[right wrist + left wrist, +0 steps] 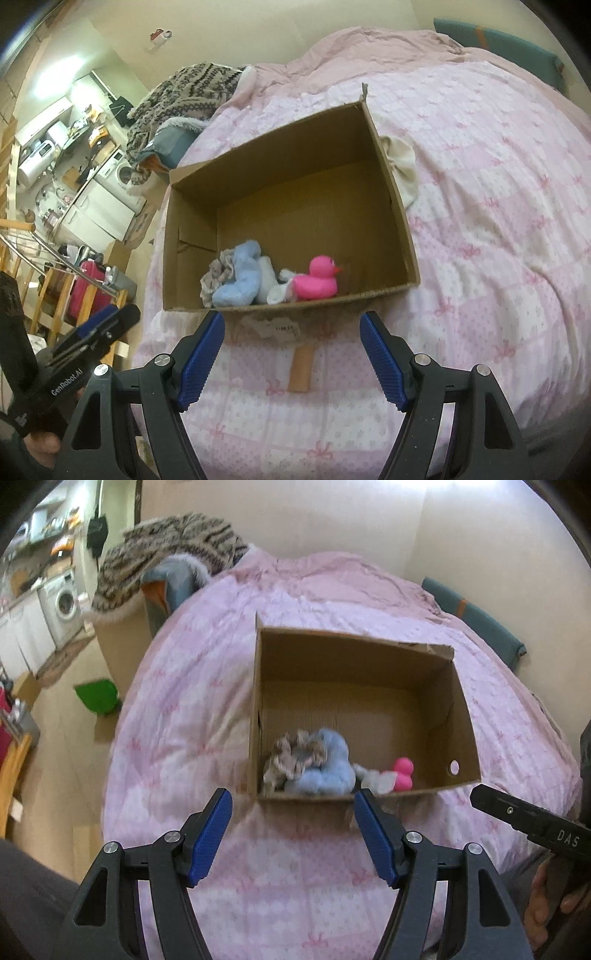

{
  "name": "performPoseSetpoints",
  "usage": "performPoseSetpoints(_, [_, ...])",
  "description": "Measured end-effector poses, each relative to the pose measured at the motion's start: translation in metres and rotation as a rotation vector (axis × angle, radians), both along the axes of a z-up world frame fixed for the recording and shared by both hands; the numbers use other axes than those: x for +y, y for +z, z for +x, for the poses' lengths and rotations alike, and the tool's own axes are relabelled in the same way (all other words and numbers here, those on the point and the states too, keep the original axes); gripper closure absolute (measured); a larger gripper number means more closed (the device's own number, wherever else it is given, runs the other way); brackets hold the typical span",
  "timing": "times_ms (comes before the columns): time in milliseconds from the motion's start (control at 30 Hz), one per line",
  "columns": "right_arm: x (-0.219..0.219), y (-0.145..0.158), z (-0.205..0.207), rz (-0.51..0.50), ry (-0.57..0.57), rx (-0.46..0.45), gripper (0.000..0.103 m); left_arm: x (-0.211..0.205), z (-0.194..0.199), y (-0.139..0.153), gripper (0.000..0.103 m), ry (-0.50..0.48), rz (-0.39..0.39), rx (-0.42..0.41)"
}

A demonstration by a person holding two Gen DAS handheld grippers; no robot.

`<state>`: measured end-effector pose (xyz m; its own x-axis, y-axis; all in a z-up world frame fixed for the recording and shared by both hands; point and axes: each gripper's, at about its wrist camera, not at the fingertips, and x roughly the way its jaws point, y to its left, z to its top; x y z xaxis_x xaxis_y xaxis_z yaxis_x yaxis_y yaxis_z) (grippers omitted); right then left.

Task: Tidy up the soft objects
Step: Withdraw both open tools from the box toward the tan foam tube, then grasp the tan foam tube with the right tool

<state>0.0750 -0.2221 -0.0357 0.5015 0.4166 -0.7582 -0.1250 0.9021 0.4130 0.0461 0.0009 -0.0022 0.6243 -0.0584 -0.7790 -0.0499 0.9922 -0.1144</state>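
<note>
An open cardboard box [458,701] [399,206] sits on the pink bed. Inside, at its near wall, lie a grey-brown patterned cloth [291,757] [216,275], a light blue plush [328,764] [242,277], a white soft item [373,777] [273,286] and a pink toy duck [402,773] [319,278]. My left gripper [293,801] is open and empty, just in front of the box's near wall. My right gripper [291,325] is open and empty, also in front of that wall. A cream cloth [404,166] lies on the bed against the box's right outer side.
The pink quilt [207,686] [498,184] covers the bed. A patterned knit blanket [166,554] [184,92] and a blue-grey cushion [177,583] are piled at the far left corner. A green object [98,698] lies on the floor. A kitchen with a washing machine [62,603] is far left.
</note>
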Motion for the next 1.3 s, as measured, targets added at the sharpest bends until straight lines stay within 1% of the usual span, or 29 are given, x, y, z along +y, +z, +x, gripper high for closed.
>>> performPoseSetpoints(100, [0.002,-0.004,-0.007,-0.007,0.005,0.013,0.023,0.003,-0.007,-0.007,0.037,0.003,-0.051,0.020])
performPoseSetpoints(167, [0.003,-0.008,-0.009,-0.012,0.011,0.028,0.023,0.004,-0.010,-0.011,0.037,0.010,-0.060,0.034])
performPoseSetpoints(367, [0.006,-0.024,-0.010,-0.036,0.030,0.095,0.023,-0.001,-0.007,-0.026,0.037,0.005,0.018,0.101])
performPoseSetpoints(467, [0.008,-0.041,-0.005,-0.076,0.020,0.171,0.023,0.003,-0.004,-0.031,0.037,0.022,0.030,0.128])
performPoseSetpoints(567, [0.015,-0.061,0.000,-0.126,0.038,0.250,0.023,0.007,-0.001,-0.037,0.037,0.046,0.039,0.152])
performPoseSetpoints(667, [0.028,-0.075,0.002,-0.151,0.091,0.300,0.023,0.010,0.001,-0.041,0.037,0.063,0.047,0.174])
performPoseSetpoints(767, [0.045,-0.083,0.004,-0.173,0.144,0.312,0.023,0.010,0.001,-0.045,0.037,0.057,0.035,0.190])
performPoseSetpoints(833, [0.056,-0.087,0.007,-0.183,0.178,0.310,0.028,0.009,0.001,-0.045,0.037,0.050,0.036,0.189])
performPoseSetpoints(900, [0.067,-0.091,0.012,-0.201,0.205,0.306,0.039,0.006,0.002,-0.044,0.037,0.041,0.050,0.182])
performPoseSetpoints(1000, [0.075,-0.101,0.018,-0.221,0.211,0.331,0.048,0.004,0.003,-0.045,0.037,0.034,0.062,0.180])
performPoseSetpoints(1033, [0.077,-0.105,0.019,-0.233,0.211,0.335,0.049,0.004,0.003,-0.045,0.037,0.034,0.064,0.181])
performPoseSetpoints(1133, [0.080,-0.109,0.020,-0.275,0.212,0.336,0.059,0.004,0.003,-0.047,0.037,0.033,0.067,0.186])
performPoseSetpoints(1167, [0.080,-0.109,0.020,-0.290,0.214,0.334,0.067,0.004,0.003,-0.048,0.037,0.032,0.066,0.187])
performPoseSetpoints(1233, [0.079,-0.110,0.019,-0.300,0.213,0.335,0.074,0.003,0.004,-0.049,0.037,0.030,0.067,0.188])
performPoseSetpoints(1267, [0.078,-0.110,0.019,-0.297,0.214,0.339,0.086,0.002,0.005,-0.049,0.037,0.029,0.067,0.189])
performPoseSetpoints(1300, [0.078,-0.110,0.018,-0.292,0.216,0.342,0.093,0.001,0.005,-0.049,0.037,0.027,0.071,0.188])
